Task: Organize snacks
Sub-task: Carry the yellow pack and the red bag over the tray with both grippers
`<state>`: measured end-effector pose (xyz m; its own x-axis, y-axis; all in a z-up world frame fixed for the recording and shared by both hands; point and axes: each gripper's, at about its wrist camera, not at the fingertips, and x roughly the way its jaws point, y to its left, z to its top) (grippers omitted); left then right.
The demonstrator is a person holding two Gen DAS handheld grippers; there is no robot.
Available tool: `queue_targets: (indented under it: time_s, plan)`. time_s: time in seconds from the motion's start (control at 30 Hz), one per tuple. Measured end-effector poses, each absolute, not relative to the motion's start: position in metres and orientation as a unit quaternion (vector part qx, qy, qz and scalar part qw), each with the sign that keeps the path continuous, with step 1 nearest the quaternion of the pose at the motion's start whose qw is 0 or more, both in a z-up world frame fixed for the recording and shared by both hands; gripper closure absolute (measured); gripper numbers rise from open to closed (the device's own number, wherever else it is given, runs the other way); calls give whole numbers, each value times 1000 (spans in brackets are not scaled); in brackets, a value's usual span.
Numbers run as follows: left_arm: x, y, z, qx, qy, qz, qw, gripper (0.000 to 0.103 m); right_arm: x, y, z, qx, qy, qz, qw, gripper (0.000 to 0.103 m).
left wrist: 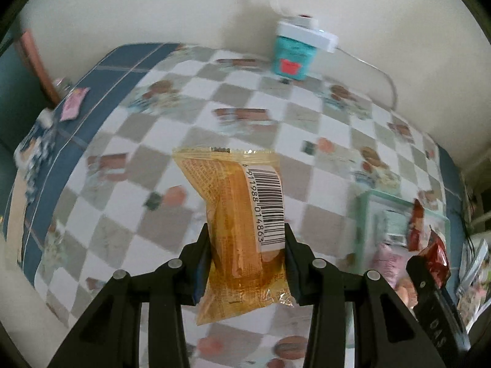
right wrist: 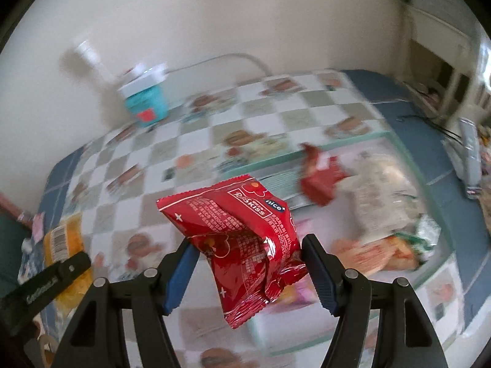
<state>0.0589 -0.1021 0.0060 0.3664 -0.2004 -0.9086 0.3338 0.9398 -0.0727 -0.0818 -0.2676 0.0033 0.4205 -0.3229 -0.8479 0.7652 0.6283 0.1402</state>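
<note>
Closest to me, my left gripper [left wrist: 245, 263] is clamped on the yellow snack packet [left wrist: 242, 230], pinching its lower half from both sides so the barcode end stands up above the fingers and the packet hangs clear of the checked tablecloth [left wrist: 172, 113]. My right gripper [right wrist: 250, 268] has the red snack packet [right wrist: 242, 239] between its fingers; the right pad looks slightly off the foil, so I think the grip is light, though motion blur makes that hard to judge.

Both packets seem very light, crinkly and slick, with air inside. I'd take them across the puffed middle, not the thin seams, and squeeze gently so the contents don't crush or the film slide out.

Further right sits the mint-edged tray [right wrist: 408, 153], already holding another red packet [right wrist: 319, 178], a pale bag [right wrist: 380, 190] and an orange one. That is my likely drop spot. At the far edge by the wall stands a teal box [left wrist: 291, 58] with a white lid, and a small pink sachet [left wrist: 73, 104] lies far left.
</note>
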Motion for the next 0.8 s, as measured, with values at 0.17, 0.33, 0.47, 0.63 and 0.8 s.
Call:
queue_targets:
  time_s: [0.17, 0.33, 0.47, 0.63, 0.8]
  plan:
    - [36, -153, 10, 94, 526, -212, 818, 60, -109, -305, -5, 305, 413, -379, 770, 31]
    - [10, -203, 12, 132, 513, -265, 806, 59, -133, -333, -9, 328, 403, -418, 745, 31]
    - [-5, -235, 9, 159, 504, -290, 798, 59, -149, -348, -12, 338, 398, -440, 730, 31]
    - [-18, -267, 2, 172, 503, -321, 783, 59, -157, -359, -19, 351, 403, -446, 718, 31]
    - [-18, -277, -6, 172, 508, -334, 775, 59, -158, -363, -25, 361, 408, -441, 713, 30]
